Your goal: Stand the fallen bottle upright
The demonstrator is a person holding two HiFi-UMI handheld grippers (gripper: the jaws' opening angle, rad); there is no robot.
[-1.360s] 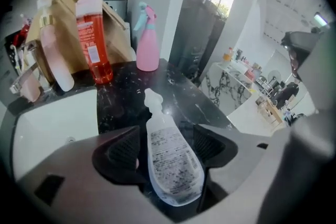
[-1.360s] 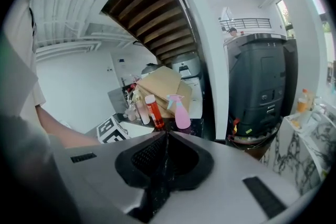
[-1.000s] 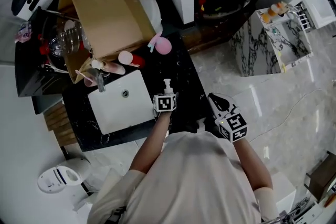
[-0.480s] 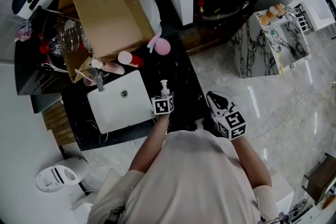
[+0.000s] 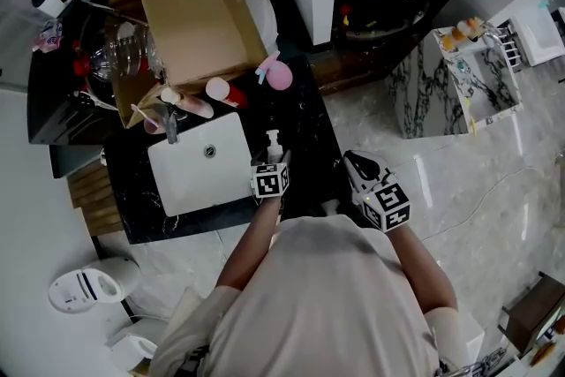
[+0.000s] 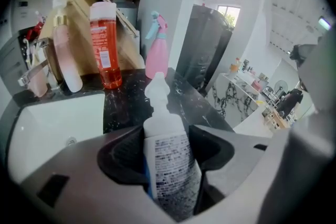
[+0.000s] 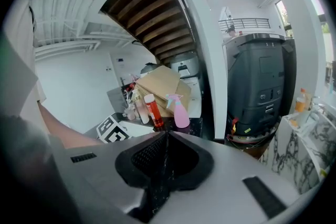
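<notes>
One white bottle (image 6: 167, 168) — gripped in left gripper (image 6: 168, 150) jaws | beside sink (image 5: 190, 179)

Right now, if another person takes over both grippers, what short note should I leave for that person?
Left gripper: jaws have just been closing; they now clamp the white pump bottle, pump end up, slightly tilted.
Right gripper: shut, empty, at the black counter's edge.
Done: bottle gripped, by the sink.
Its base is hidden, so I cannot tell if it stands.
To do: set it upright on the counter, then release.
</notes>
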